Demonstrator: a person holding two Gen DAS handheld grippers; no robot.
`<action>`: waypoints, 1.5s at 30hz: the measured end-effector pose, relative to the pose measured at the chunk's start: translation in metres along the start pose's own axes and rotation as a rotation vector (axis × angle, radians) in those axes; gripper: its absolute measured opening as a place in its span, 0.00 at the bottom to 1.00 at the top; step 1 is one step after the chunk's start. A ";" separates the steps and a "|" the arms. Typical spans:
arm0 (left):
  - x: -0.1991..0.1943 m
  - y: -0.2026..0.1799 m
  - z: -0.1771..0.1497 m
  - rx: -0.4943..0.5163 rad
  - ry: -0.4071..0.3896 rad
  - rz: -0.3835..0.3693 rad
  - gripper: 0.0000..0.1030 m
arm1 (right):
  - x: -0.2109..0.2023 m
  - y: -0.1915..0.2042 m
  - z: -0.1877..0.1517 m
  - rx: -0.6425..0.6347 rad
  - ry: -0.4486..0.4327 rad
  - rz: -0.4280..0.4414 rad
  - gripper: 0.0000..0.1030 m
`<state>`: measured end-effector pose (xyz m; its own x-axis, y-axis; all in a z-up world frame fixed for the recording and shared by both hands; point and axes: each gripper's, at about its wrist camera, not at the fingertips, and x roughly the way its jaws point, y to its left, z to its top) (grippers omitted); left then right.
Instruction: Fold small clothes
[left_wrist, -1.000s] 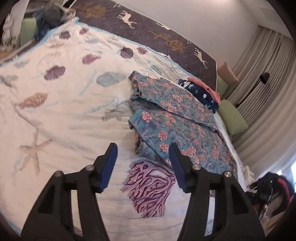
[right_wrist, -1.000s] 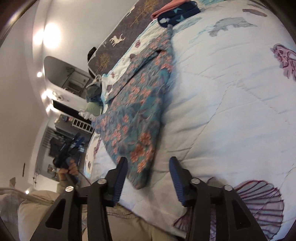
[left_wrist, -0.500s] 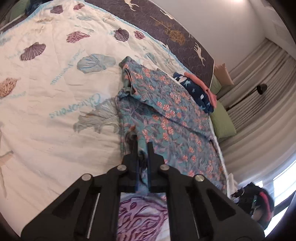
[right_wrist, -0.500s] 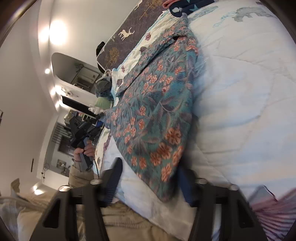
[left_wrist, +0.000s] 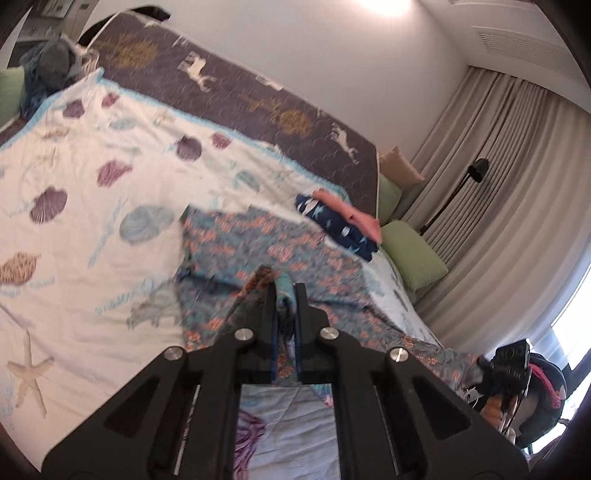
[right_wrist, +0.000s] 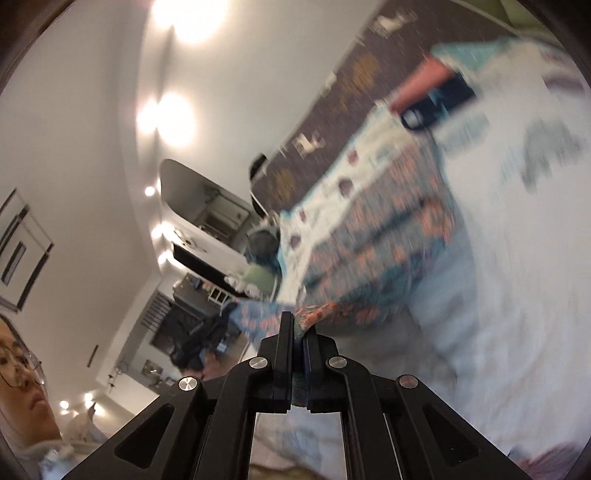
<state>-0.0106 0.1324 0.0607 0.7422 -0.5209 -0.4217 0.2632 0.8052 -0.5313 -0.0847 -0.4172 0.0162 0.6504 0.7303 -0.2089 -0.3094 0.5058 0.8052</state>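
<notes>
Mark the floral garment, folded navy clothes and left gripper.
floral garment (left_wrist: 295, 254), left wrist view, flat middle of fabric
folded navy clothes (left_wrist: 338, 225), left wrist view, top face
left gripper (left_wrist: 285, 291), left wrist view, between fingertips
</notes>
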 end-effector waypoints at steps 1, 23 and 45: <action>-0.001 -0.003 0.003 0.005 -0.007 0.000 0.07 | -0.001 0.006 0.008 -0.018 -0.011 -0.001 0.04; 0.118 0.011 0.100 -0.028 -0.018 0.170 0.07 | 0.125 -0.009 0.175 -0.243 -0.081 -0.391 0.04; 0.302 0.105 0.127 -0.079 0.139 0.399 0.09 | 0.265 -0.180 0.251 -0.021 0.054 -0.591 0.04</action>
<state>0.3199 0.0956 -0.0288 0.6847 -0.2102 -0.6979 -0.0801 0.9300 -0.3588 0.3178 -0.4300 -0.0448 0.6803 0.3442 -0.6472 0.0804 0.8425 0.5326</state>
